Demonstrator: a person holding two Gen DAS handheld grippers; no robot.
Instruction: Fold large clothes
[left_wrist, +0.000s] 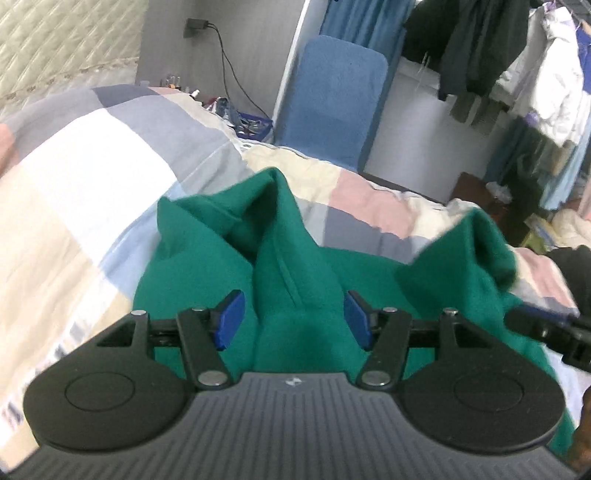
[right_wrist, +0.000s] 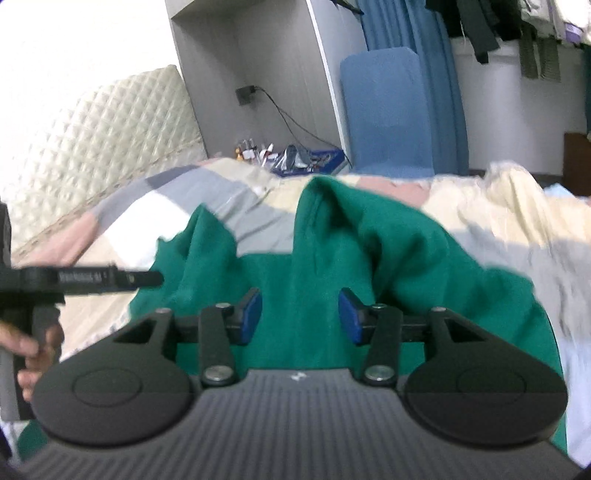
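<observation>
A green fleece garment (left_wrist: 291, 258) lies bunched on a patchwork quilt (left_wrist: 92, 177). In the left wrist view my left gripper (left_wrist: 293, 319) is open, its blue pads on either side of a raised green fold. The right gripper's black body (left_wrist: 554, 328) shows at the right edge. In the right wrist view the garment (right_wrist: 332, 258) rises in a ridge between the open blue pads of my right gripper (right_wrist: 300, 315). The left gripper (right_wrist: 74, 280) reaches in from the left, held by a hand. Neither pair of pads presses the cloth.
A quilted cream headboard (right_wrist: 92, 147) stands left of the bed. A blue padded board (left_wrist: 332, 99) leans on the wall beyond the bed. Hanging clothes (left_wrist: 517, 55) fill the right. A socket with a cable (left_wrist: 195, 26) and small clutter (right_wrist: 288, 155) sit beside the bed.
</observation>
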